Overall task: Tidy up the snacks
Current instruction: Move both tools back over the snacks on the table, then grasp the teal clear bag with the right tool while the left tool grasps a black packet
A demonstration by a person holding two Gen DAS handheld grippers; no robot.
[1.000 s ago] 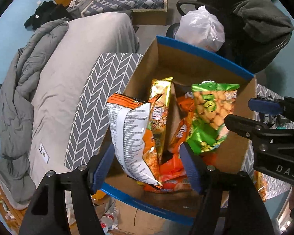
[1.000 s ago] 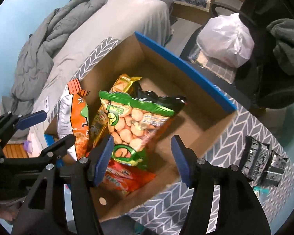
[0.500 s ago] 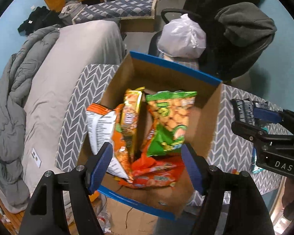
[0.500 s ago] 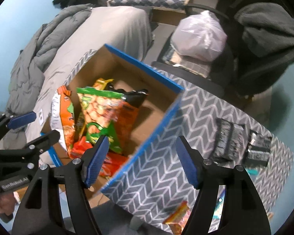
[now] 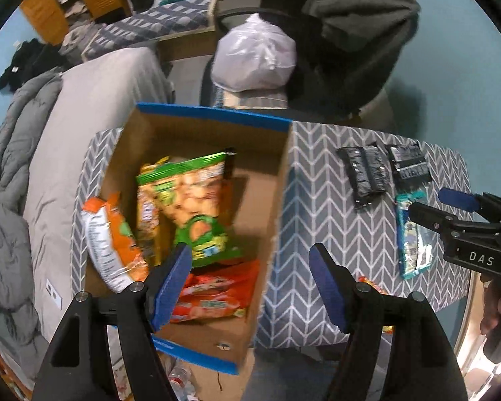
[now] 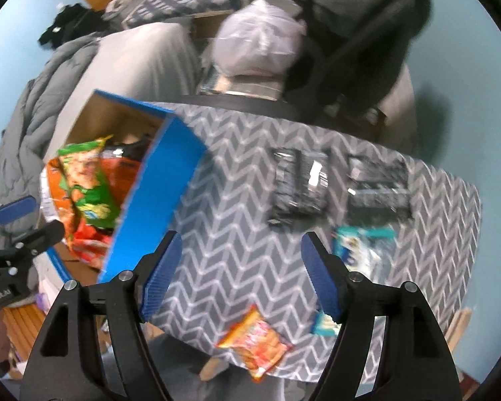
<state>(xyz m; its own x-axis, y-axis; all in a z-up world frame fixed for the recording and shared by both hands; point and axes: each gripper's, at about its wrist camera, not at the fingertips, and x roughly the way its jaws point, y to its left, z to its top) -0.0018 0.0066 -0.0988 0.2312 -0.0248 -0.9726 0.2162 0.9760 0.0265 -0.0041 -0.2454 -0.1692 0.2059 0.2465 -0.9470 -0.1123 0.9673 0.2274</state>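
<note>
A cardboard box with blue rims (image 5: 213, 115) (image 6: 157, 187) stands on the left of the chevron table. It holds a green peanut bag (image 5: 197, 207) (image 6: 83, 183), an orange-white chip bag (image 5: 108, 237) and red packets (image 5: 213, 294). On the table lie two black packets (image 5: 364, 175) (image 6: 300, 180), a teal packet (image 5: 412, 237) (image 6: 360, 247) and a small orange packet (image 6: 254, 344). My left gripper (image 5: 250, 287) is open and empty above the box's near right wall. My right gripper (image 6: 238, 274) is open and empty above the table, right of the box.
The chevron-covered table (image 5: 317, 200) (image 6: 237, 200) ends near the bottom of both views. A bed with grey bedding (image 5: 50, 133) lies to the left. A chair with a white plastic bag (image 5: 254, 56) and dark clothes stands behind the table.
Both grippers have pulled back and swung right, away from the box. The green peanut bag stays in the box. The loose packets on the table have come into view.
</note>
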